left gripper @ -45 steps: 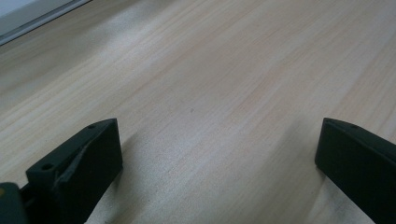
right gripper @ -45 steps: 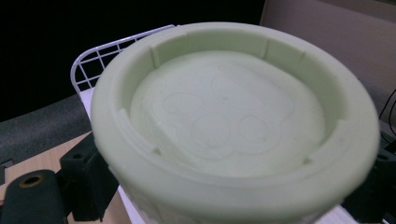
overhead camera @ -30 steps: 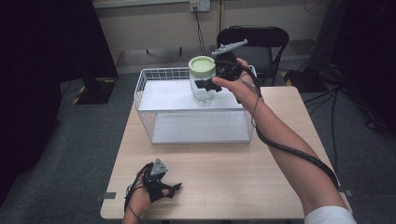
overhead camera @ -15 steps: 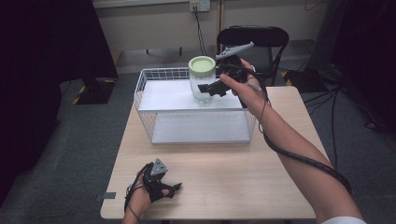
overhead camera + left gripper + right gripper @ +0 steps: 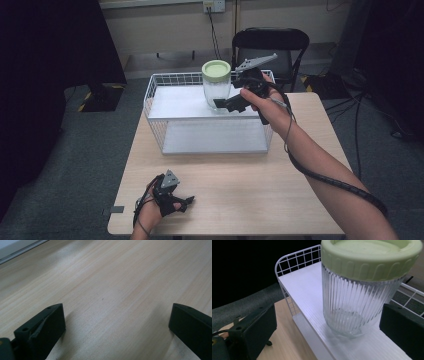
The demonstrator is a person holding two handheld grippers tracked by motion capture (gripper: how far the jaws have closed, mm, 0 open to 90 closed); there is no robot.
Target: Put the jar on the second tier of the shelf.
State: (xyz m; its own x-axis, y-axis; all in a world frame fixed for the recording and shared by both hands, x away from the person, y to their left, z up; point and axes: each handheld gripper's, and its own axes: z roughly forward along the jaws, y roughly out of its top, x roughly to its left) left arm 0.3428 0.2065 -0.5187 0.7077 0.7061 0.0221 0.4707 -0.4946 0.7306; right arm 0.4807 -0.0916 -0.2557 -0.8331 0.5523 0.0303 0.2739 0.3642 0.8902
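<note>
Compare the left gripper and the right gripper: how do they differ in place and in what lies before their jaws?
The left gripper rests low on the wooden table; the right gripper is raised at the white wire shelf. The left gripper faces bare wood; the right gripper faces a ribbed glass jar with a green lid, which stands on the shelf's top. Both are black, with jaws open.

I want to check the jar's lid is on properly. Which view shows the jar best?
The right gripper view: the ribbed glass jar is close, its green lid seated on top, between open jaws. The high view shows it small on the white shelf.
</note>
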